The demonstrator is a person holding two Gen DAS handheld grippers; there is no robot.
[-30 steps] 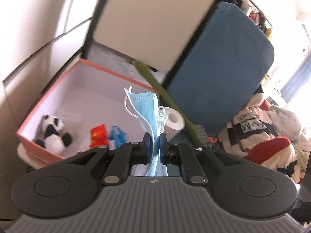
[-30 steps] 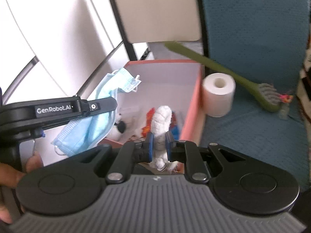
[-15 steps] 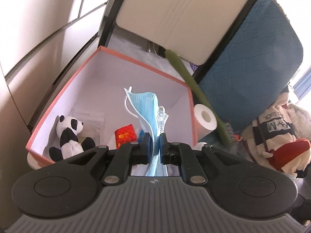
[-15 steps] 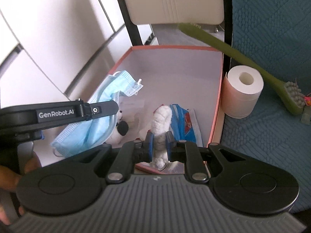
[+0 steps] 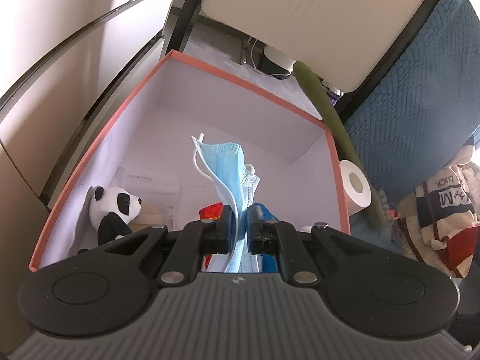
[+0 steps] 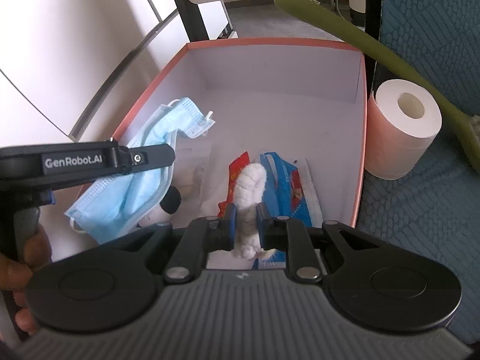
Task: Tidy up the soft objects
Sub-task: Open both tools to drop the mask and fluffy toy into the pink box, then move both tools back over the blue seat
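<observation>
My left gripper point(image 5: 239, 214) is shut on a light blue face mask point(image 5: 228, 165) and holds it above the open orange-rimmed box point(image 5: 246, 85). The mask point(image 6: 141, 180) and left gripper point(image 6: 168, 157) also show in the right wrist view. My right gripper point(image 6: 246, 216) is shut on a white fluffy soft item point(image 6: 250, 189) above the same box point(image 6: 364, 126). A panda plush point(image 5: 112, 210) sits in the box's left corner. Red point(image 6: 237, 174) and blue point(image 6: 285, 186) packets lie on its floor.
A toilet paper roll point(image 6: 405, 129) stands right of the box on blue quilted fabric point(image 6: 420, 240). A long green brush handle point(image 6: 360, 39) leans across the box's far right corner. A pile of clothes point(image 5: 444, 204) lies at right. White cabinet panels point(image 5: 60, 60) stand at left.
Both grippers have moved forward and over the box, so I look more steeply down into it. Each keeps hold of its item.
</observation>
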